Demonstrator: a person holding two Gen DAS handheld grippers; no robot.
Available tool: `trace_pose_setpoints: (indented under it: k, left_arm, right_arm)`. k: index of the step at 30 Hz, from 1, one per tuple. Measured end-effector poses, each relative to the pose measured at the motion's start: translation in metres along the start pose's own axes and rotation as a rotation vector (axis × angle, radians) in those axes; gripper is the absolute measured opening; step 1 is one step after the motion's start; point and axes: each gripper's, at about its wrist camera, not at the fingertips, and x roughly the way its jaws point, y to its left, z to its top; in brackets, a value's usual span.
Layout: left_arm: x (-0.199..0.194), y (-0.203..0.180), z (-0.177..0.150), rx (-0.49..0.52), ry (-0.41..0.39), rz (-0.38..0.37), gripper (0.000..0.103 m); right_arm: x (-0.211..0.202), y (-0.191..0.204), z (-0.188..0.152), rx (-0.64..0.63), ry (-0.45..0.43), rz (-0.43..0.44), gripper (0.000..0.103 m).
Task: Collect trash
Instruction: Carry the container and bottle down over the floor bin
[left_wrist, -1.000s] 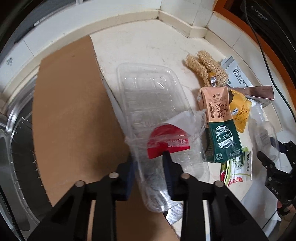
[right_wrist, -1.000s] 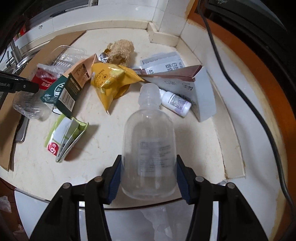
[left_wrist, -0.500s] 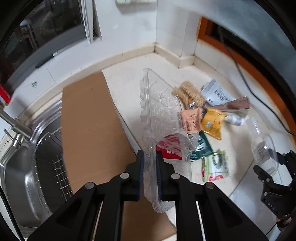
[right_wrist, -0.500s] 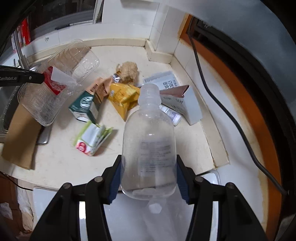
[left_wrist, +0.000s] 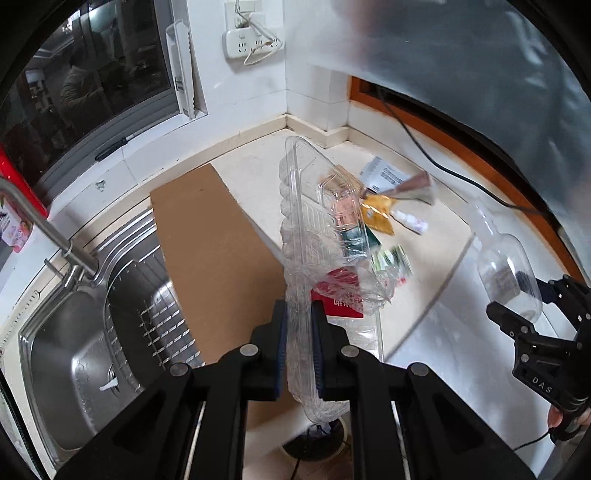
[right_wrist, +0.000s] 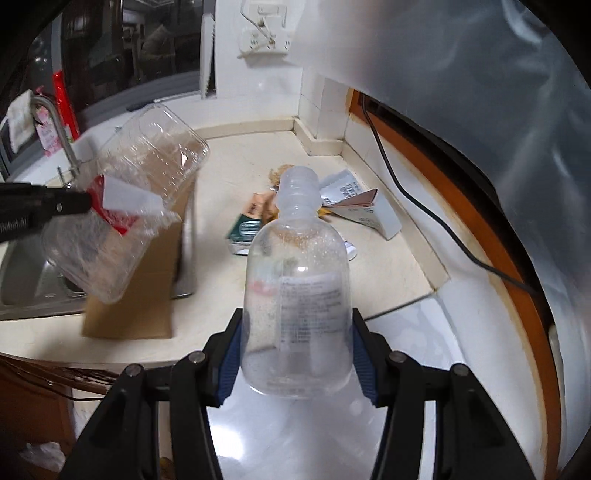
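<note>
My left gripper (left_wrist: 298, 332) is shut on a clear plastic clamshell tray (left_wrist: 317, 236) with a red label, held on edge above the counter; the tray also shows in the right wrist view (right_wrist: 125, 214). My right gripper (right_wrist: 297, 354) is shut on a clear plastic bottle (right_wrist: 297, 288) with a white label, held upright in the air; the bottle (left_wrist: 506, 266) and gripper show at the right of the left wrist view. More trash lies on the counter: a green and peach carton (right_wrist: 245, 225), a yellow packet (left_wrist: 378, 212), a small white bottle (left_wrist: 410, 221), a white box (right_wrist: 373, 212).
A brown cardboard sheet (left_wrist: 210, 251) lies beside a steel sink (left_wrist: 74, 354) with a tap (left_wrist: 48, 229). A black cable (right_wrist: 424, 206) runs along the orange-framed right edge. A translucent plastic bag (right_wrist: 498, 92) hangs at the upper right. Wall sockets (left_wrist: 251, 40) sit above the corner.
Both grippers have risen and pulled back from the counter with their loads. The clamshell tray has turned on edge, and the trash pile looks smaller and farther away.
</note>
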Motion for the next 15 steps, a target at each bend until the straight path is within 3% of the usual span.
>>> trace_pose_setpoints:
  k: [15]
  left_arm:
    - [-0.127, 0.016, -0.107, 0.142, -0.034, -0.098, 0.01]
  right_arm:
    - [-0.122, 0.085, -0.059, 0.106, -0.041, 0.109, 0.053]
